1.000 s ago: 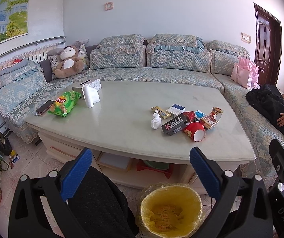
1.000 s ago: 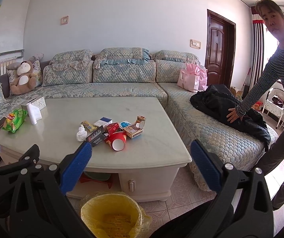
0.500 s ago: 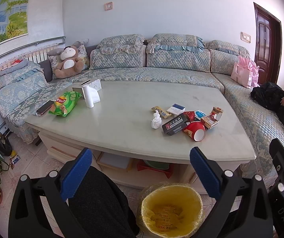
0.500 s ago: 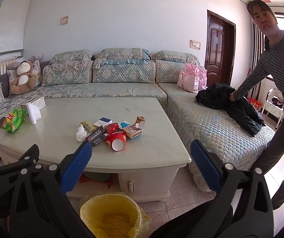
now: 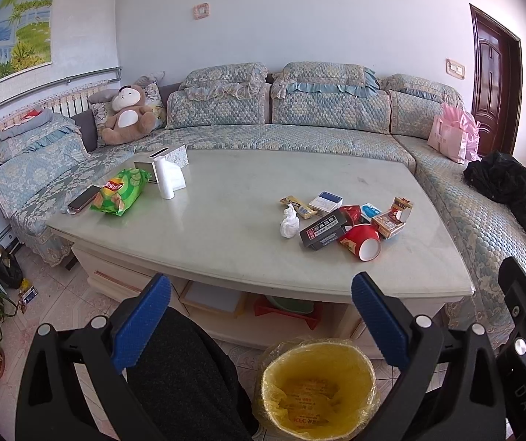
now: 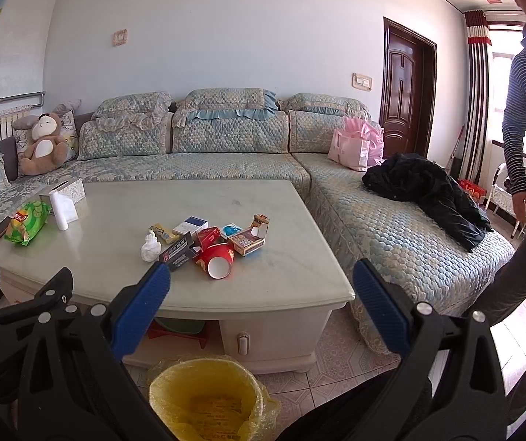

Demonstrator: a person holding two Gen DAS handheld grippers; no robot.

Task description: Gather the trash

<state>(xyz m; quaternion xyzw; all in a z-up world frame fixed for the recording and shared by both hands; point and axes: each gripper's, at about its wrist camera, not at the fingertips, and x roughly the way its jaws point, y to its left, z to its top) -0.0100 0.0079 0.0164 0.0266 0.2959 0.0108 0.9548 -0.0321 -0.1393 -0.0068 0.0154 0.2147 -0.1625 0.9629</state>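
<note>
Your left gripper [image 5: 261, 316] and right gripper [image 6: 262, 312] both gape wide, holding nothing, above the yellow-lined bin [image 5: 316, 387]. The trash pile [image 5: 344, 222] sits on the table [image 5: 226, 235]: red cup [image 5: 362, 244], tissue [image 5: 288, 222], what look like cigarette boxes

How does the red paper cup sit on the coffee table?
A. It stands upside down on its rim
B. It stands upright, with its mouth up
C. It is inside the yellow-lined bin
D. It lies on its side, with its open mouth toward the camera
D: the red paper cup lies tipped over on the coffee table, showing its white inside, beside the dark box.
</note>
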